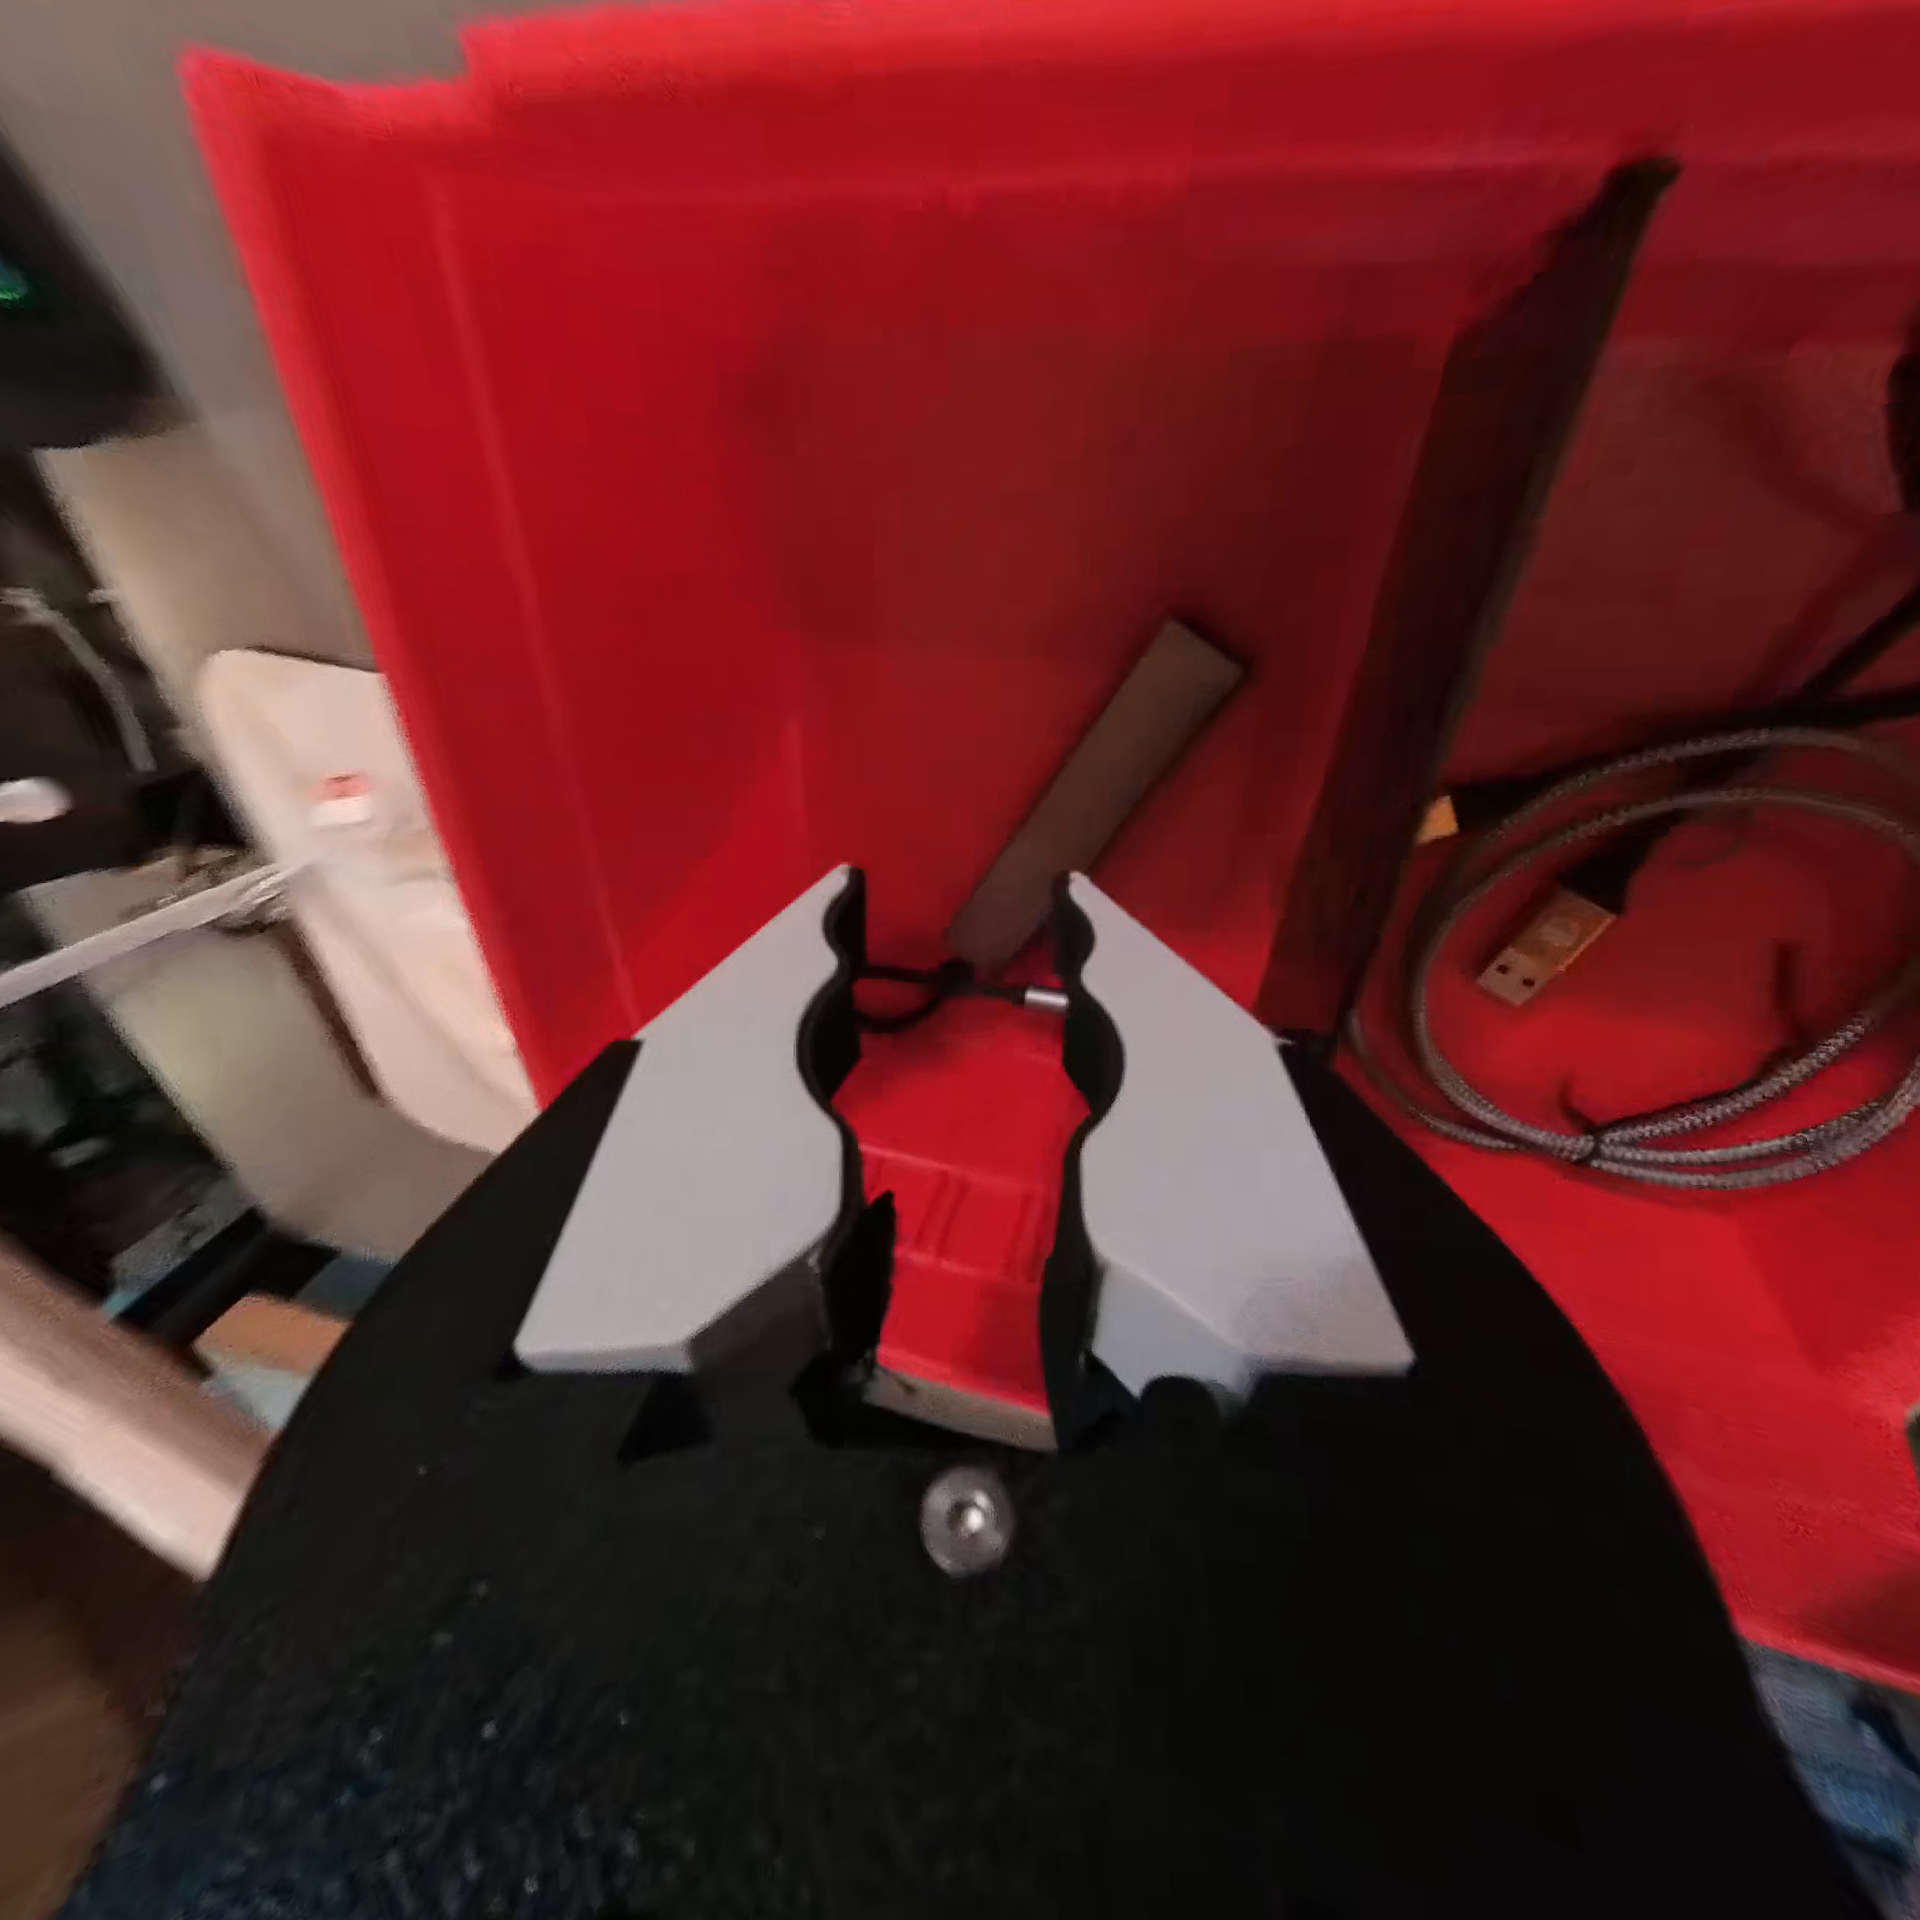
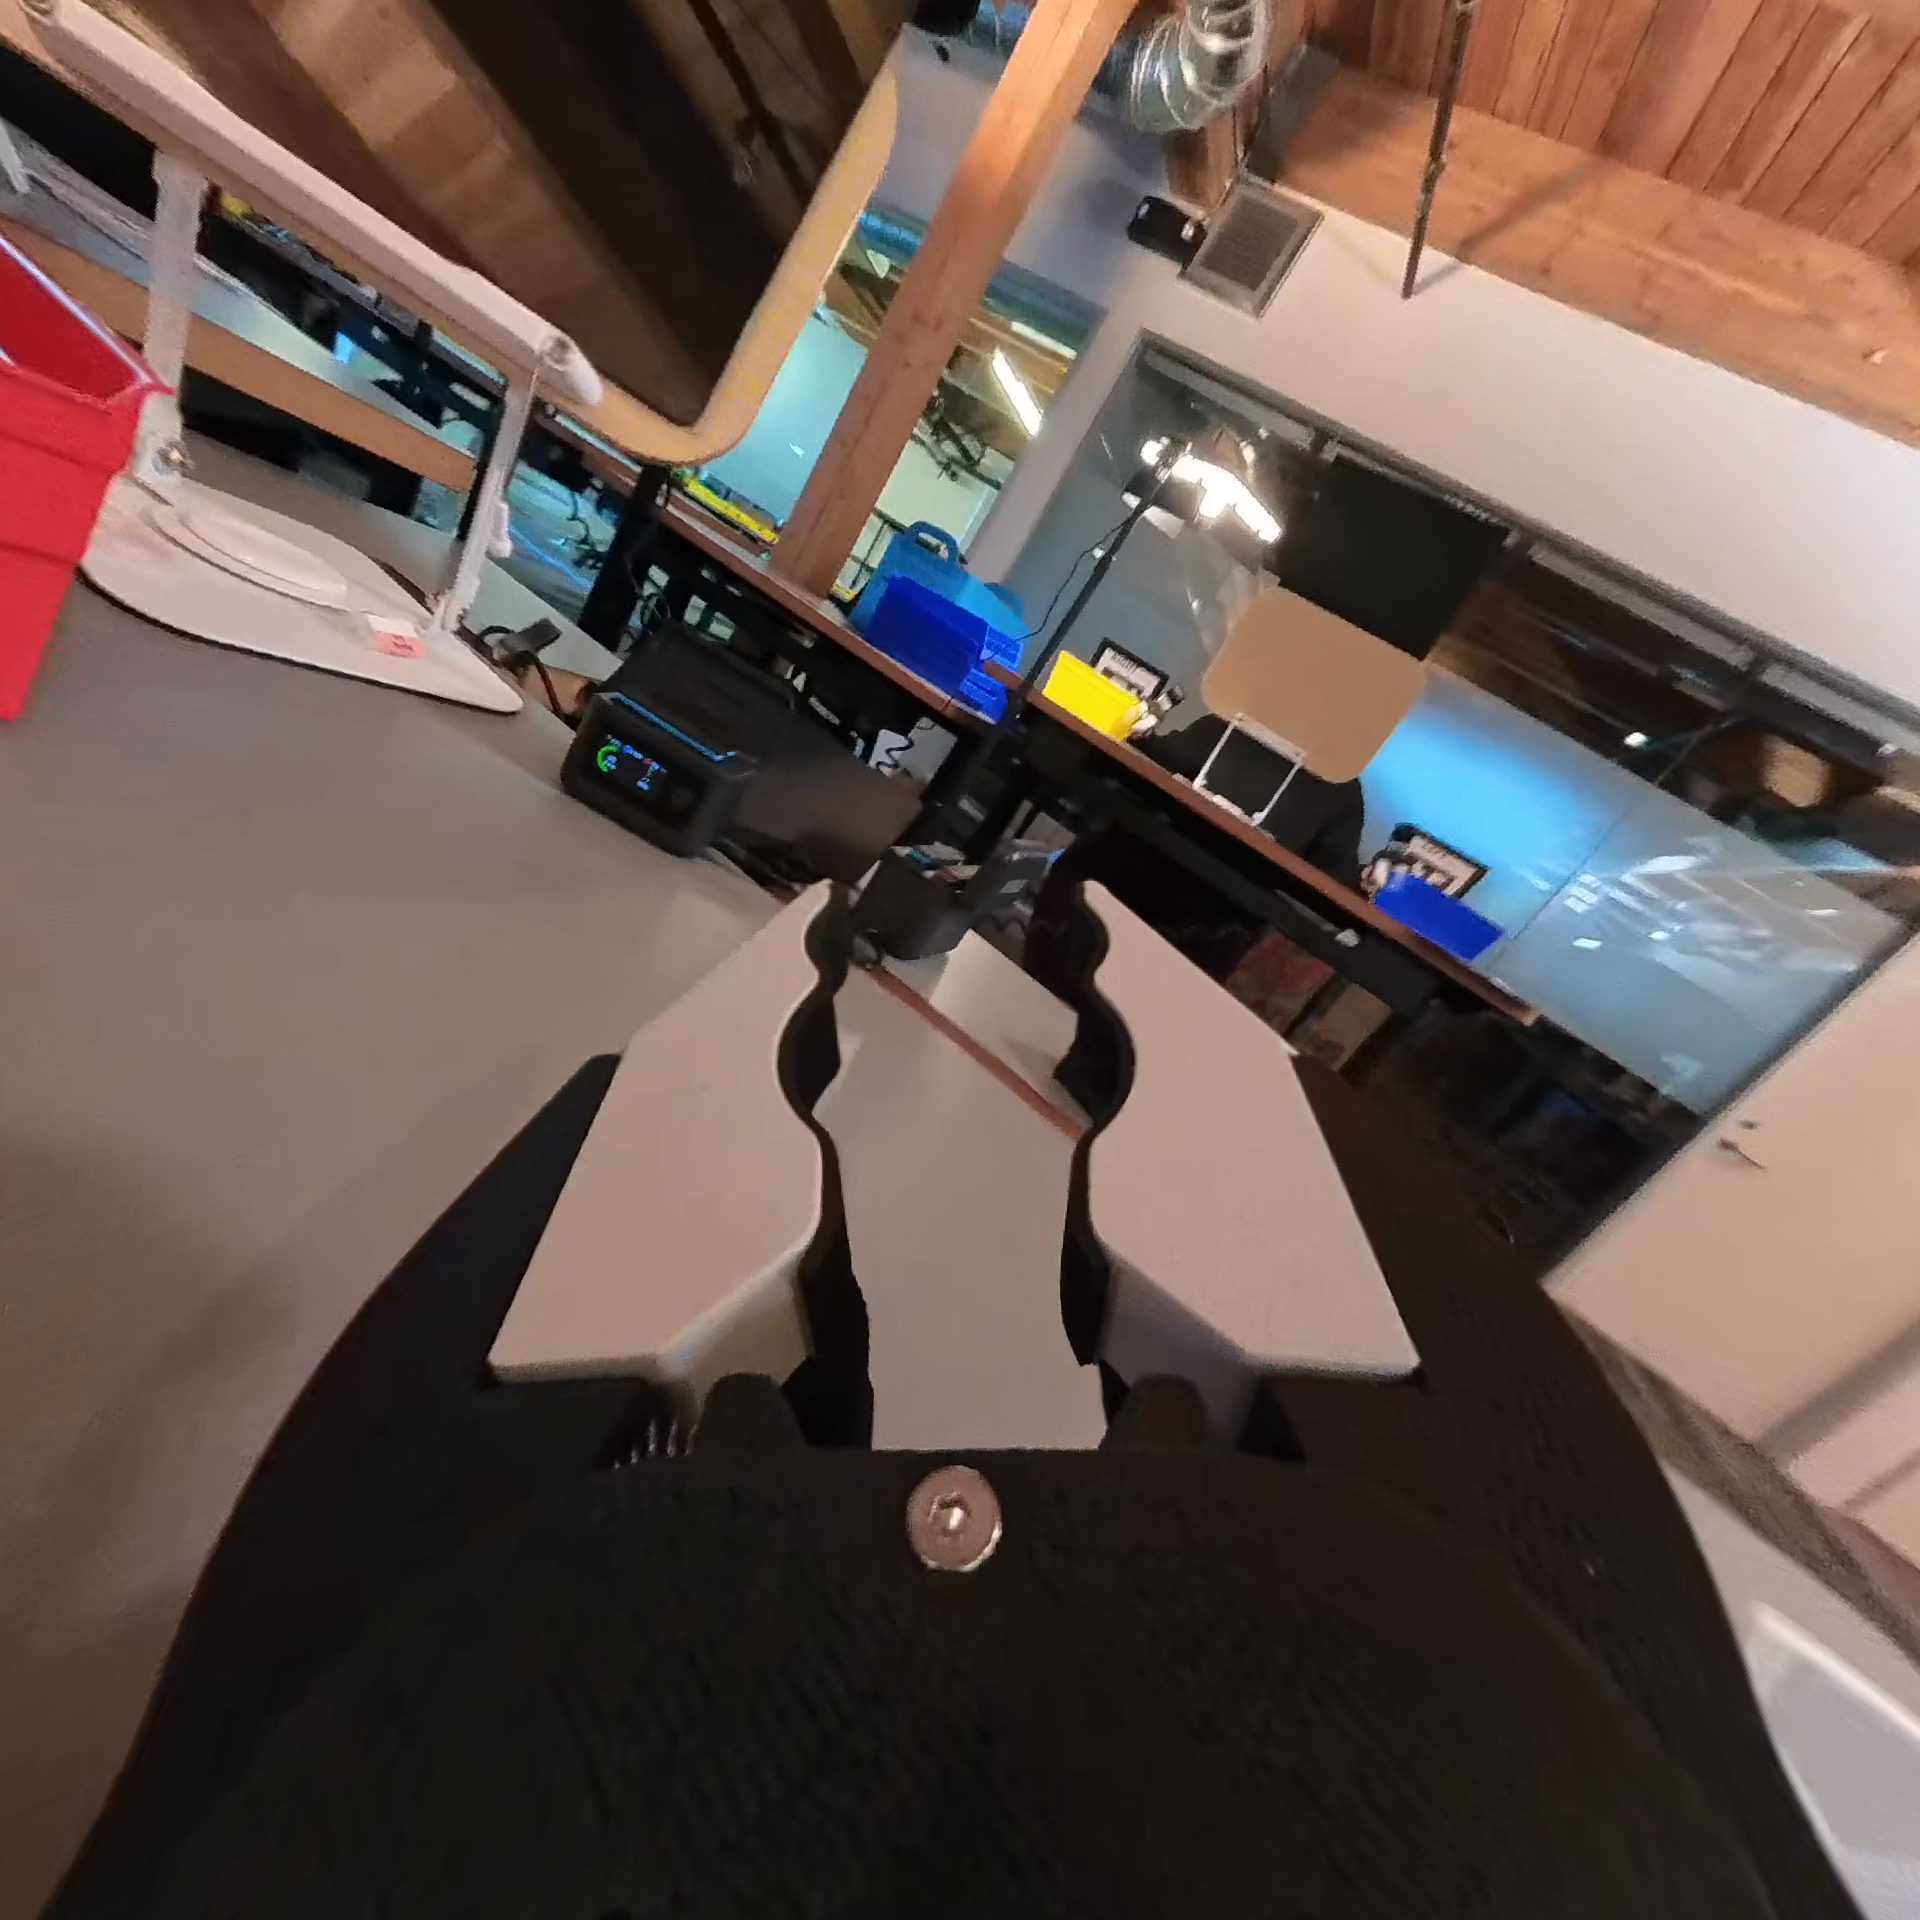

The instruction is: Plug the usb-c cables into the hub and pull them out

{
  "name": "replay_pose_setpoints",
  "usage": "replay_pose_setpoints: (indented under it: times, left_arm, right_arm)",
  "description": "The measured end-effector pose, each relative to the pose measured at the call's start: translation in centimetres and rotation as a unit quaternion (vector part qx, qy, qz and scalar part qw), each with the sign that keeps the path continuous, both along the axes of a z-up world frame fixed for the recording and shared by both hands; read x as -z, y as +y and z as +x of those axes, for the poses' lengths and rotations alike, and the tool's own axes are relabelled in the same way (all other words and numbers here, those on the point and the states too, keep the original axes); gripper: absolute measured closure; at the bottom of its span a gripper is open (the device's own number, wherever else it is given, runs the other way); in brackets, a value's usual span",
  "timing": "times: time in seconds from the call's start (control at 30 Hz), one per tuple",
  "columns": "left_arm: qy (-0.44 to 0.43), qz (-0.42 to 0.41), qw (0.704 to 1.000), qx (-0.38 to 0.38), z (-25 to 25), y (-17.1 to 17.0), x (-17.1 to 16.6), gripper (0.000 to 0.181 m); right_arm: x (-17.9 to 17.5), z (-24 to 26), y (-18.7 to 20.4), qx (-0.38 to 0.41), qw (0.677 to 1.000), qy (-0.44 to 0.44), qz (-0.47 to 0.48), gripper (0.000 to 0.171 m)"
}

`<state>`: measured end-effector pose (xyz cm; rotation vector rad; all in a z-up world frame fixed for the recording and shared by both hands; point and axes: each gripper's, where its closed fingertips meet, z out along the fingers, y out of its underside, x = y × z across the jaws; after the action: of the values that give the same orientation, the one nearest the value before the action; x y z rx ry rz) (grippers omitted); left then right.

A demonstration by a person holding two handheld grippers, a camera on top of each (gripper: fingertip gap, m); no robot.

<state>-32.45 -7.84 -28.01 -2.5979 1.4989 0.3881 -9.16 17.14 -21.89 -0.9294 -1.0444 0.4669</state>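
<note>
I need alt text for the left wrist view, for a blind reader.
The open left gripper points at a grey hub with its short black cable on a red tray. A coiled braided cable lies to the right.

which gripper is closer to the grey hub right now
Left. The left gripper is open just short of the hub in the red bin. The right gripper points across the room, away from it.

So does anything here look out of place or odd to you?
The right tool points away from the work, at desks across the room, open and empty. In the left view, the grey hub lies slanted on the red tray, its short black cable kinked beside it. The braided cable lies loosely coiled, unplugged.
</note>
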Motion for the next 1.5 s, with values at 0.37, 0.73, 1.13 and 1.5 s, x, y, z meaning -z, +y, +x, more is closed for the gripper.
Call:
replay_pose_setpoints:
  times: [0.37,0.73,1.13,1.5]
  left_arm:
    - [0.012,-0.206,0.977,0.055,-2.2,-2.5,5.6,0.149]
    - [0.024,-0.142,0.987,0.073,-2.7,-2.0,6.2,0.159]
    - [0.084,0.115,0.989,0.023,-1.4,1.0,-9.1,0.161]
    - [-0.005,-0.032,0.988,0.148,19.2,3.0,-3.1,0.160]
  right_arm:
    - [1.4,-0.5,1.2,-0.015,0.997,-0.016,-0.076,0.129]
    - [2.2,-1.5,0.4,-0.022,0.997,-0.054,-0.046,0.134]
    - [1.5,-0.7,1.1,-0.005,0.998,-0.021,-0.054,0.139]
    - [1.4,-0.6,0.5,-0.008,0.999,-0.022,-0.045,0.139]
